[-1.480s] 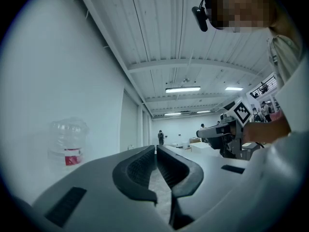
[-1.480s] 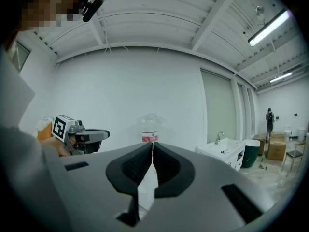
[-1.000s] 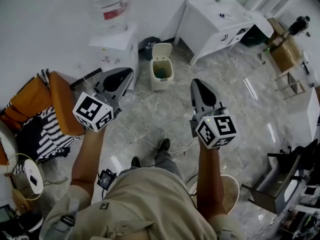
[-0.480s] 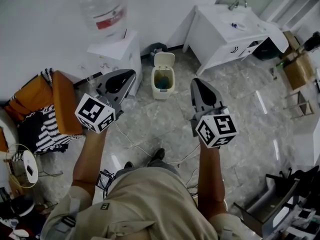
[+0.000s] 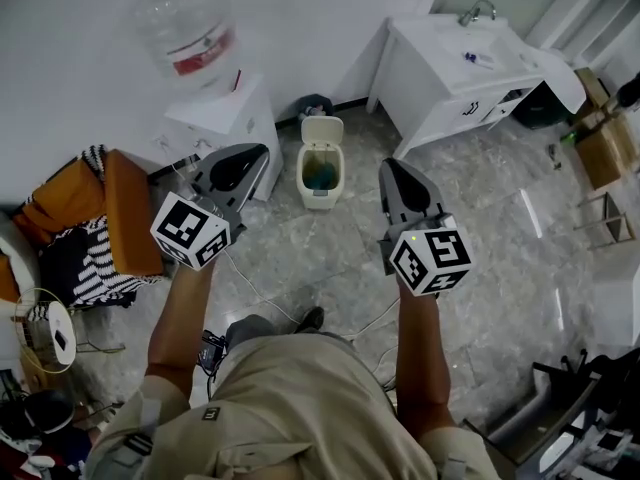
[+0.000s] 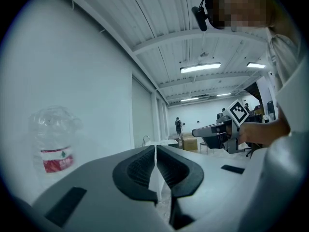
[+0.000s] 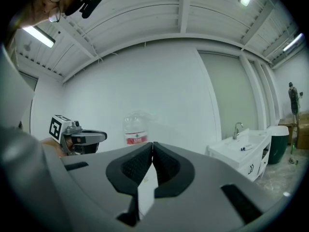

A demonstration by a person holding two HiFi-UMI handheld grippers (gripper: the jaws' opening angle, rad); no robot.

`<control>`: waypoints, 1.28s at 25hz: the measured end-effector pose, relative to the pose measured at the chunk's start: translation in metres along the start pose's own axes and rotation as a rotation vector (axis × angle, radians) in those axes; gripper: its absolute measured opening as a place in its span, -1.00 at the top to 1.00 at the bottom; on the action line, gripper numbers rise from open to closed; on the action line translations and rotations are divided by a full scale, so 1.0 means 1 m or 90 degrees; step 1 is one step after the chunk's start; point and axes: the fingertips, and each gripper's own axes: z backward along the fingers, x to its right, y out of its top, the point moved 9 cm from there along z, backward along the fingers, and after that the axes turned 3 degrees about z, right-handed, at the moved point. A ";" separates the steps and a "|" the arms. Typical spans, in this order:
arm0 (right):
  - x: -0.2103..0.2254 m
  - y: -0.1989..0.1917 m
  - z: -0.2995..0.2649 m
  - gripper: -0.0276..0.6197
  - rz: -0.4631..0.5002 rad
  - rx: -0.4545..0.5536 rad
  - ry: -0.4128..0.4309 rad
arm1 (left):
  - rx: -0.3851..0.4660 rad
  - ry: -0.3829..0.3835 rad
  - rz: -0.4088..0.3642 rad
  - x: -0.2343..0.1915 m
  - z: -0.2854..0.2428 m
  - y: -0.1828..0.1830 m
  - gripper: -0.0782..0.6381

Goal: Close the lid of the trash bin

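A small cream trash bin stands on the floor against the far wall, between the water dispenser and the white sink cabinet. Its lid is tipped up and open, and something teal shows inside. My left gripper is held up in the air to the bin's left, shut and empty. On the other side my right gripper is also shut on nothing. Both stay apart from the bin. In the left gripper view the left gripper points level at the room, and in the right gripper view the right gripper does too; the bin is out of both.
A white water dispenser with a clear bottle stands left of the bin. A white sink cabinet is at the right. An orange chair with striped cloth sits at the left. A cable runs over the marble floor.
The person has stepped forward, so the bin, dispenser and sink cabinet have shifted in the head view. Both grippers stay raised and shut. The lid remains up.
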 end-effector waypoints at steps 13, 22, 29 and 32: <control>0.055 -0.016 0.021 0.84 -0.020 -0.010 -0.092 | 0.000 -0.066 0.004 -0.006 -0.085 -0.006 0.71; 0.069 0.004 -0.022 0.84 -0.001 -0.015 -0.161 | 0.023 -0.127 0.014 -0.062 -0.140 0.000 0.71; 0.060 0.011 -0.091 0.84 0.008 -0.021 -0.174 | 0.034 -0.148 0.029 -0.130 -0.160 -0.004 0.71; 0.055 0.013 -0.122 0.84 0.009 -0.025 -0.178 | 0.033 -0.155 0.031 -0.159 -0.165 -0.008 0.72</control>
